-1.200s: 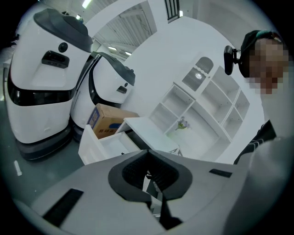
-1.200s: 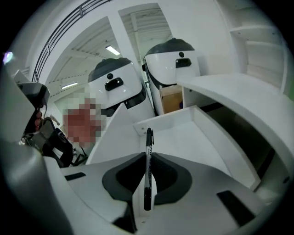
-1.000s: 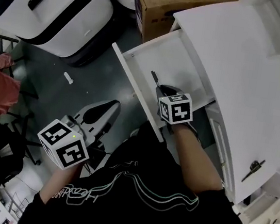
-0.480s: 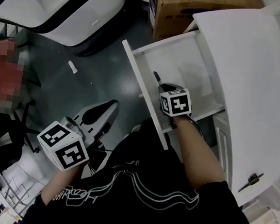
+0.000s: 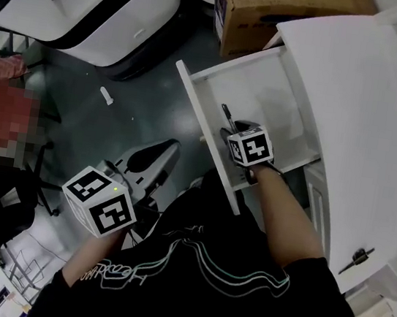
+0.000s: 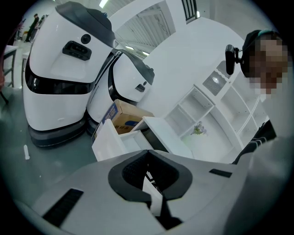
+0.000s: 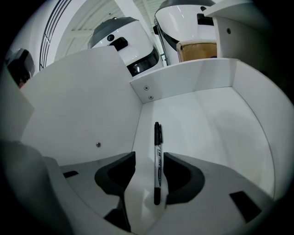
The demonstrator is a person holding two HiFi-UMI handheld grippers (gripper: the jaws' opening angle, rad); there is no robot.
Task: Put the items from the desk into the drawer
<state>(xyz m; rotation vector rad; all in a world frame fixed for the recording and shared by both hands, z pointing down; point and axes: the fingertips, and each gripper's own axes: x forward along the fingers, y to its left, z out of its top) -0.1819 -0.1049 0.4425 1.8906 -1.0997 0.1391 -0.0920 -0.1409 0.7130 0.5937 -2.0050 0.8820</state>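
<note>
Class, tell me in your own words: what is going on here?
A person is putting a pen into an open white drawer. The right gripper reaches down into the drawer. Its jaws have just been opening, and the pen lies on the drawer floor between them, not gripped. The left gripper hangs outside the drawer, jaws together, idle.

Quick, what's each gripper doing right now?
Left gripper: shut, empty.
Right gripper: open, jaws just opened; pen lies between them in the drawer.
</note>
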